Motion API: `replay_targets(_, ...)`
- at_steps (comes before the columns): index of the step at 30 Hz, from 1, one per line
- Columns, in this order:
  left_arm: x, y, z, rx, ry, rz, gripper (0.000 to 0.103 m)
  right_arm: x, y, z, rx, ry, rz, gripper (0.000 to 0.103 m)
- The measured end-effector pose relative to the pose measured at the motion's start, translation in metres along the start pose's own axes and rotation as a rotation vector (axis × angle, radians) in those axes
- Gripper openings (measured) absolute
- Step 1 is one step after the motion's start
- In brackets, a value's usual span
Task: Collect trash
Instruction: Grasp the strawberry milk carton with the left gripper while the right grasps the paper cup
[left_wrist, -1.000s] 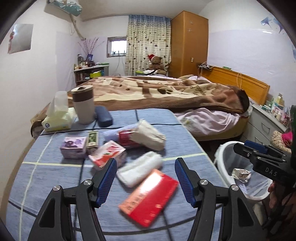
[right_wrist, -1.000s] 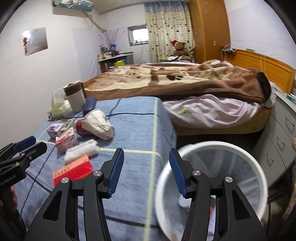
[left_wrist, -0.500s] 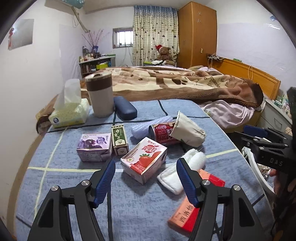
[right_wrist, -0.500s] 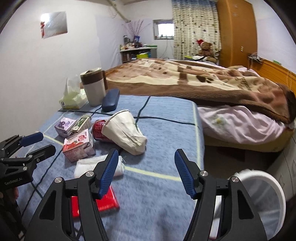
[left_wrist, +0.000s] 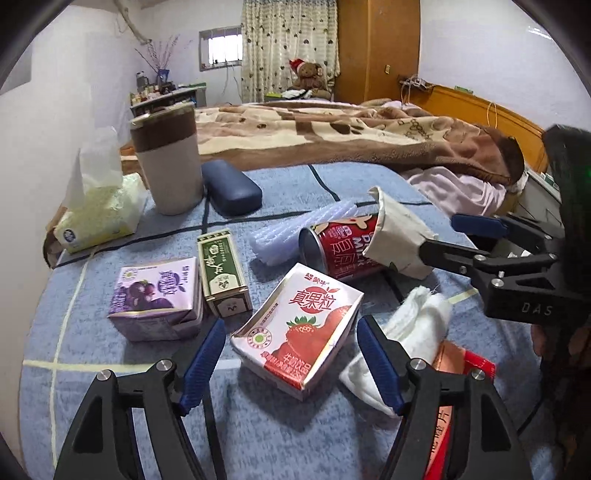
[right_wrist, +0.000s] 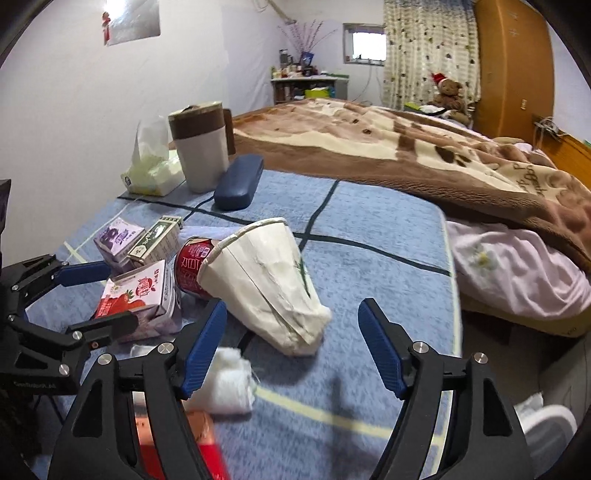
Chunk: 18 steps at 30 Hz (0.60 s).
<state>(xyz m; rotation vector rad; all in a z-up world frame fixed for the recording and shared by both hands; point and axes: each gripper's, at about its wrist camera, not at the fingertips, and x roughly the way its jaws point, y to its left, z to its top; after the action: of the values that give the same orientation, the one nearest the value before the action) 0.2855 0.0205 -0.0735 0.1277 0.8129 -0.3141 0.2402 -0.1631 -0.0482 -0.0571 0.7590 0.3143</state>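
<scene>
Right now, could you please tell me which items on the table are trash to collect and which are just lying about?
Trash: strawberry carton, purple carton, green box, red can, crushed paper cup, white wad.

Lying about: tumbler, tissue pack, glasses case.

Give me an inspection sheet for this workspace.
Surface: blue blanket with line pattern.
Job's things: strawberry carton, purple carton, green box, red can, crushed paper cup, white cloth, red packet.
Clutter: tumbler, tissue pack, glasses case.
Tongs: left tongs and right tongs opening, nothing between them.
Cables: nothing seen.
Surroundings: bed, wardrobe, bin.
</scene>
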Motion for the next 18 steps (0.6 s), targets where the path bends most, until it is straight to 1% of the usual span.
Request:
replay_targets(2,0.005,0.001,0.003,0.016,0.009,0.014,0.073,0.004,0.0,0.002,-0.016,0.007,0.01,0.075)
replay_targets(6,0.015,0.0,0.007,0.051,0.036,-0.009,0.074,0.011,0.0,0.005,-0.029,0.035,0.045,0.075)
replay_targets(8,0.021,-0.001,0.007,0.062,0.058,-0.012,0.074,0.014,0.002,0.005,-0.042,0.047,0.045,0.075)
replay_targets(13,0.029,0.0,0.007,0.051,0.071,-0.013,0.074,0.02,0.002,0.005,-0.053,0.059,0.047,0.075)
replay_targets(15,0.03,0.002,0.006,0.036,0.077,-0.032,0.074,0.02,0.002,0.005,-0.045,0.06,0.05,0.075)
replay_targets(17,0.031,0.004,0.006,0.021,0.073,-0.031,0.073,0.02,0.001,0.006,-0.036,0.062,0.051,0.075)
replay_targets(18,0.03,0.004,0.006,0.019,0.065,-0.03,0.072,0.02,0.001,0.005,-0.029,0.066,0.053,0.075)
